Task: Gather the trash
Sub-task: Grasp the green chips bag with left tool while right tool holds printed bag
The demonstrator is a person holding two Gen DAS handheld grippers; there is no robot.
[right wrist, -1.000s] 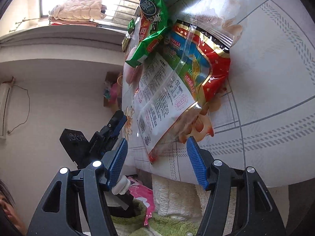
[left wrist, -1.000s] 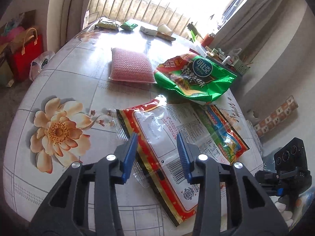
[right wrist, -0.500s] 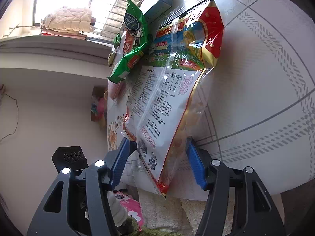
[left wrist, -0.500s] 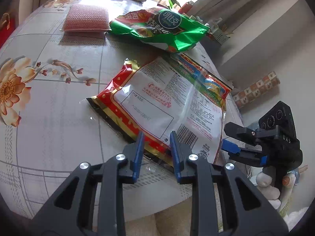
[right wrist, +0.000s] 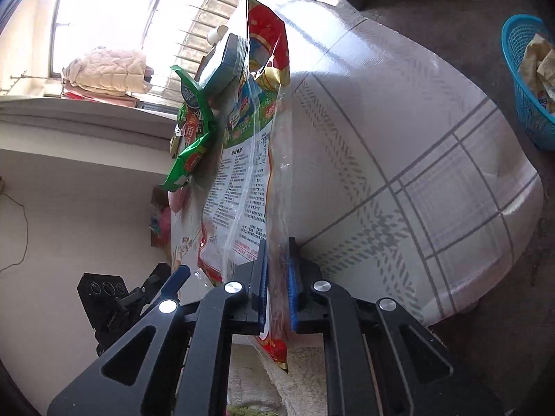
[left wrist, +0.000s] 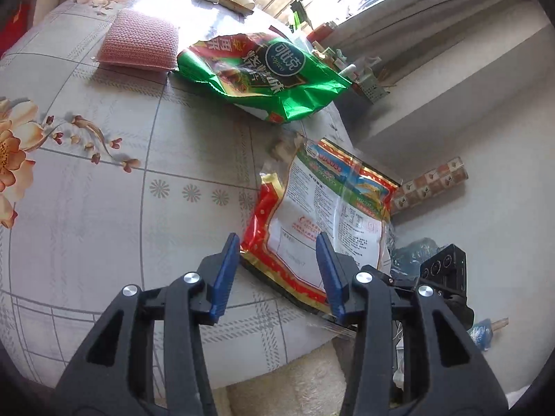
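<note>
A red-and-white snack wrapper (left wrist: 322,208) hangs half over the table's right edge. My right gripper (right wrist: 277,260) is closing its jaws on the wrapper's (right wrist: 242,180) lower edge, and the blue pads pinch it. In the left wrist view, my left gripper (left wrist: 277,246) hovers over the near corner of the wrapper. Its jaws are opening and the pads do not touch it. A green chip bag (left wrist: 270,69) lies farther back on the table, also seen in the right wrist view (right wrist: 190,131).
The round table (left wrist: 104,190) has a flower-print cloth. A pink knitted pad (left wrist: 138,40) and small packets lie at the far side. A teal box (right wrist: 222,66) sits behind the wrapper. A blue basket (right wrist: 527,79) with crumpled wrappers stands on the floor at the right.
The wrapper slid right to the table's edge. The right jaws moved in and closed on its edge. The left jaws narrowed at the wrapper's corner, then spread apart.
</note>
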